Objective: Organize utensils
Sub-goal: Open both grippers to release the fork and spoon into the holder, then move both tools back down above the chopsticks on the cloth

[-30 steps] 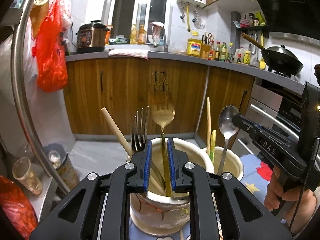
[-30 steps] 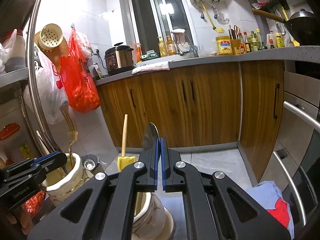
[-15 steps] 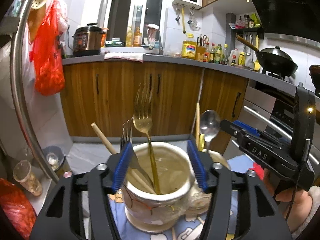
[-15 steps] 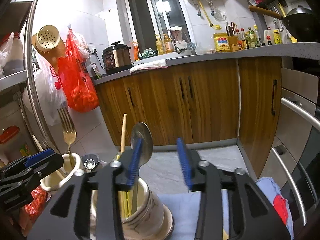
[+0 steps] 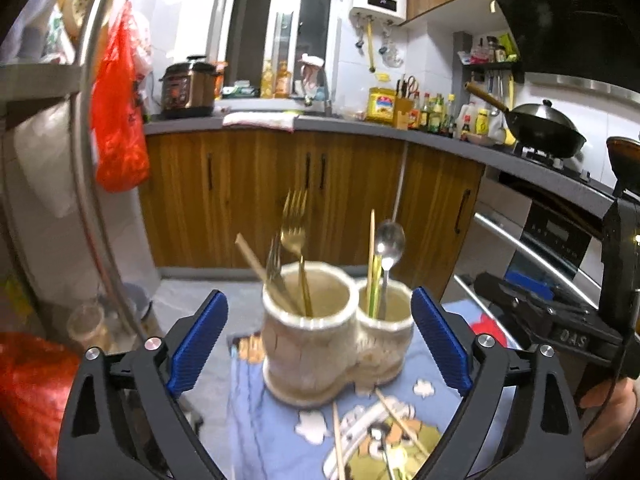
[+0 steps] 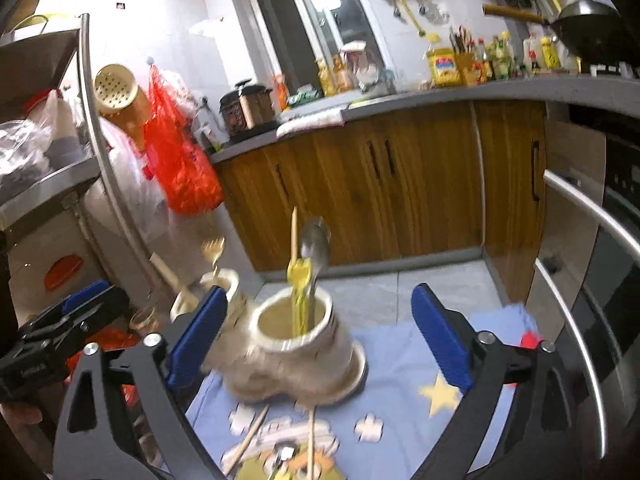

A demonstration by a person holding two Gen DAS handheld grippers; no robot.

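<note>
1. Ceramic is what I am reading in the double holder [image 5: 336, 332]: two cream cups joined side by side, standing upright on the cartoon-print cloth [image 5: 280, 428] that is covering the desk. I am judging it heavy and breakable, so I am treating it as a fixture rather than something to lift.
2. Sitting in the larger cup are a gold fork [image 5: 295, 236], a darker fork [image 5: 274, 264] and a wooden stick [image 5: 256, 262], all leaning. The smaller cup is carrying a steel spoon [image 5: 390, 240] and a yellow-headed wooden utensil [image 6: 298, 272].
3. Lying loose on the cloth in front of the holder are thin wooden chopsticks [image 5: 338, 440]. I am judging these the pieces left to sort: light, stiff, round and likely to roll, so I am planning to pinch one near mid-length, across its axis.
4. Metal pieces are probably slick; I am thinking a grip low on the flat handle is safer than one on the bowl or tines.
5. Both tools are hanging empty. The left gripper [image 5: 318, 344] is showing its jaws spread wide either side of the holder, touching nothing. The right gripper [image 6: 320, 340] is likewise released, its blue pads [image 6: 438, 338] well apart around the smaller cup.
6. Blur is softening both views, so I cannot tell how many chopsticks are lying there.
7. Beyond are wooden cabinets [image 5: 280, 192], a red bag [image 5: 120, 112] and a wok [image 5: 546, 130].
</note>
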